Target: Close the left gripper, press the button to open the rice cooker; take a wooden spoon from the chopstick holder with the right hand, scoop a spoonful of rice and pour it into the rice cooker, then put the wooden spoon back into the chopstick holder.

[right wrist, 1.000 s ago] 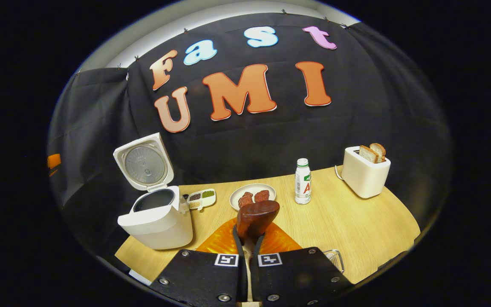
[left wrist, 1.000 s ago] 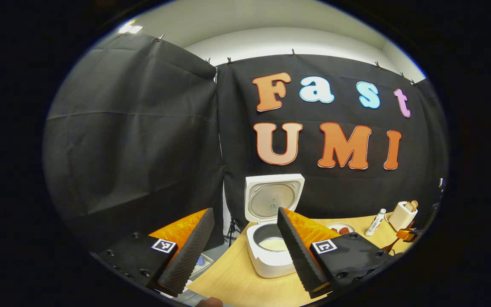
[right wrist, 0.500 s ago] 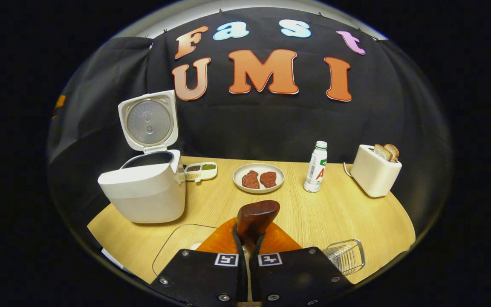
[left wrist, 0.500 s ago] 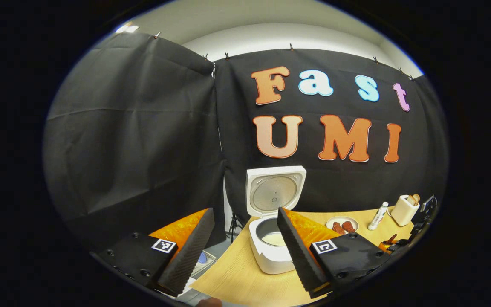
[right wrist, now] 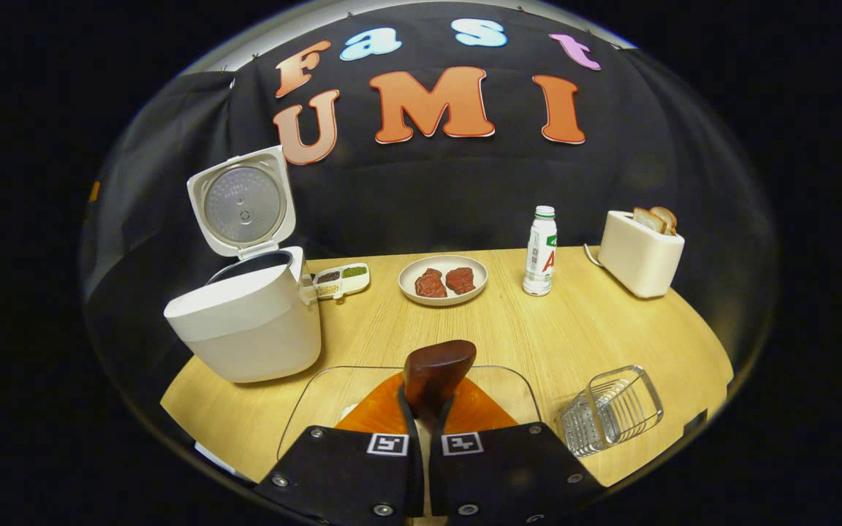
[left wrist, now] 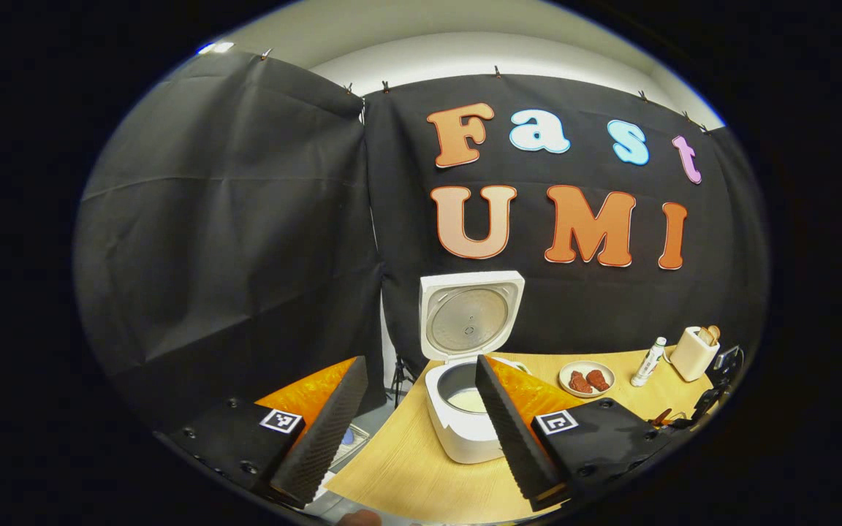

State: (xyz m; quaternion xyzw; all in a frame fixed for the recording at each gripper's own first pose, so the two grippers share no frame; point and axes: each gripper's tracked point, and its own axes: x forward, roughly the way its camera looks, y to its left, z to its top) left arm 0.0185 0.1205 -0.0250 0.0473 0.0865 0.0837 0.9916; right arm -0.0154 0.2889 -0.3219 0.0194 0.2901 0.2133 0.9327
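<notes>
Two fingers of the right gripper (right wrist: 425, 409) are pressed tight on the wooden spoon (right wrist: 435, 371), which is held above a clear dish (right wrist: 304, 409). The left gripper (left wrist: 414, 431) is held wide open, with nothing in it. The rice cooker (right wrist: 245, 329) is seen with its lid up, and the wire chopstick holder (right wrist: 611, 409) is laid on the table (right wrist: 574, 329).

light wooden bench (right wrist: 582, 329) | round beige plate (right wrist: 443, 280) carrying two reddish-brown meat pieces (right wrist: 445, 281), mid-bench | white plastic bottle with green cap (right wrist: 540, 250), upright, right of plate | white toaster (right wrist: 640, 253) holding two bread slices (right wrist: 653, 218), far right | small white divided dish of grains (right wrist: 340, 280), left of plate
</notes>
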